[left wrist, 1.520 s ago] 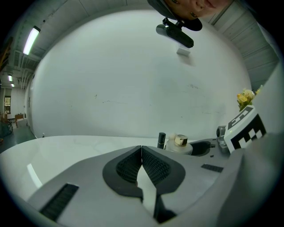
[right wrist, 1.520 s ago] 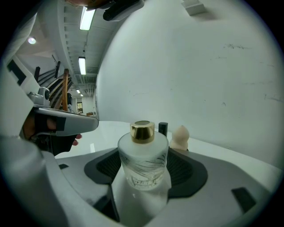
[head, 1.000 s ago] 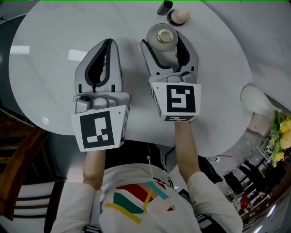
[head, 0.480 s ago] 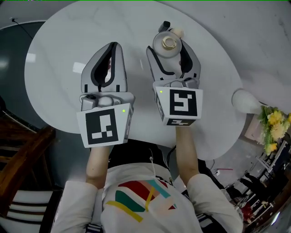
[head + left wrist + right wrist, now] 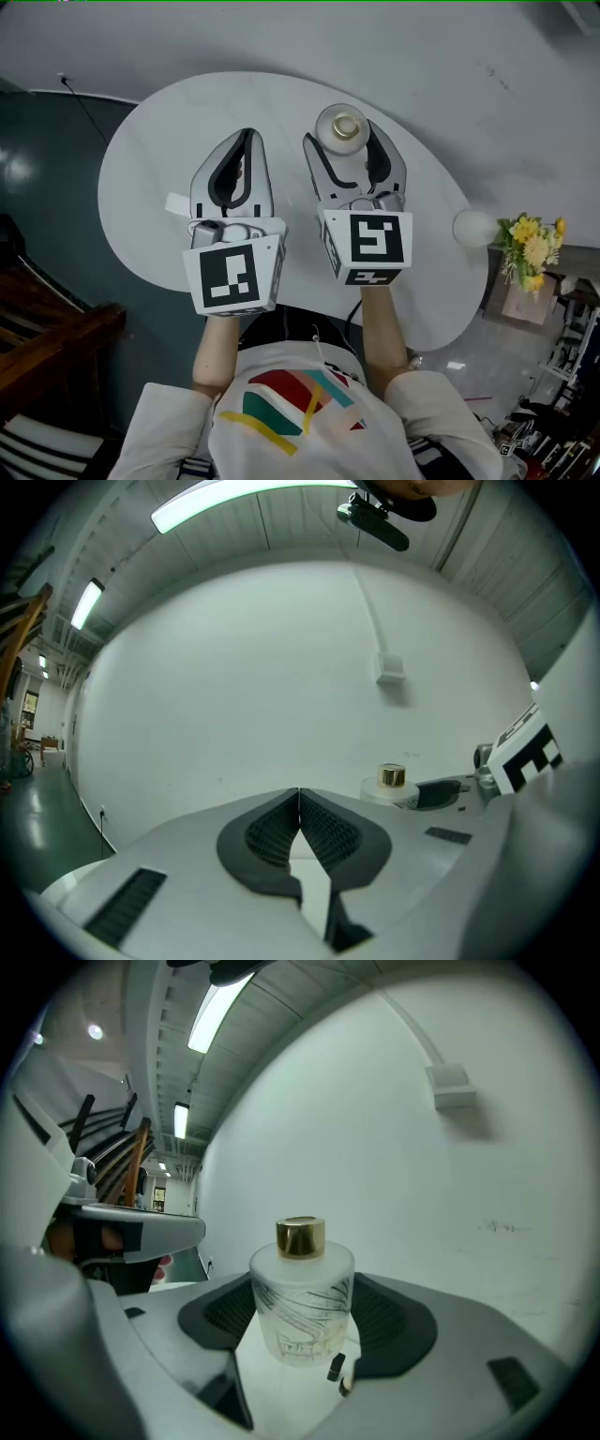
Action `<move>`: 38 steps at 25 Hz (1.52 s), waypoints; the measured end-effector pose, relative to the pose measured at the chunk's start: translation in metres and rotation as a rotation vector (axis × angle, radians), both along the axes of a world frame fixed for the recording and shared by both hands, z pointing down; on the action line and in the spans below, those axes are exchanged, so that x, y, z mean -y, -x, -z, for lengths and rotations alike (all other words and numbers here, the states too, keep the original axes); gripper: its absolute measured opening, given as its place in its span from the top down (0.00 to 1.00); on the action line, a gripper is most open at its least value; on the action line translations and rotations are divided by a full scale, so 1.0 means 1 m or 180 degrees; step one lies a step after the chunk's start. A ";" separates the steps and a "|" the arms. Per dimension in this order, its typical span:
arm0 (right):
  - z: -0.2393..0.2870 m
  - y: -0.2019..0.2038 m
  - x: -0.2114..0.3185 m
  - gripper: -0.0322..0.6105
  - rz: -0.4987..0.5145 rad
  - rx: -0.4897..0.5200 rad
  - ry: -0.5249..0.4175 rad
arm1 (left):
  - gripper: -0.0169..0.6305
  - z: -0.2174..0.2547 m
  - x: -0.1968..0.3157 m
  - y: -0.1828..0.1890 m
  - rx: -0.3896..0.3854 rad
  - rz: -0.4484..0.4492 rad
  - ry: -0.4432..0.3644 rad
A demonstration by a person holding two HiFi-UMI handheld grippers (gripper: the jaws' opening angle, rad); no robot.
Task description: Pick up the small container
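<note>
Small container (image 5: 343, 131), upper centre of head view, was clamped in right gripper (image 5: 345, 148), apparently lifted; left gripper (image 5: 299, 803) closed, empty; next: hold steady.

No readable text anywhere.

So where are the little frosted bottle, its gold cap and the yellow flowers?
frosted bottle (image 5: 302, 1316), right gripper view, on its glass body.
gold cap (image 5: 300, 1237), right gripper view, on its side wall.
yellow flowers (image 5: 534, 248), head view, on a blossom.
</note>
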State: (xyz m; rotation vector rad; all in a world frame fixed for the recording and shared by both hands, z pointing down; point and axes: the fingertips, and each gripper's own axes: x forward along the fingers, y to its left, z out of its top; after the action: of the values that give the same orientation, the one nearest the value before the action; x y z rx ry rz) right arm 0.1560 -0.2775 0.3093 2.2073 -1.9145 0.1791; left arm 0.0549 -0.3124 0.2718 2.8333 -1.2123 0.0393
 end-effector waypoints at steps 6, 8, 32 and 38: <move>0.055 0.032 -0.024 0.44 0.0043 -0.0057 -0.0222 | 0.95 0.039 -0.016 0.028 -0.0036 0.0085 -0.0080; 0.071 0.044 -0.033 0.44 0.0094 -0.0055 -0.0319 | 0.95 0.053 -0.020 0.036 -0.0046 0.0095 -0.0167; 0.087 0.119 -0.090 0.44 0.0531 -0.0120 -0.0553 | 0.95 0.082 -0.065 0.082 -0.0155 0.0055 -0.0468; 0.091 0.110 -0.093 0.44 0.0508 -0.0121 -0.0591 | 0.95 0.080 -0.069 0.076 -0.0116 0.0044 -0.0467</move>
State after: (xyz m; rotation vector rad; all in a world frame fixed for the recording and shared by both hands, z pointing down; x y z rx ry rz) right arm 0.0461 -0.1844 0.2180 2.1368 -2.1528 -0.0686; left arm -0.0208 -0.2431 0.1917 2.9347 -1.2774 -0.1061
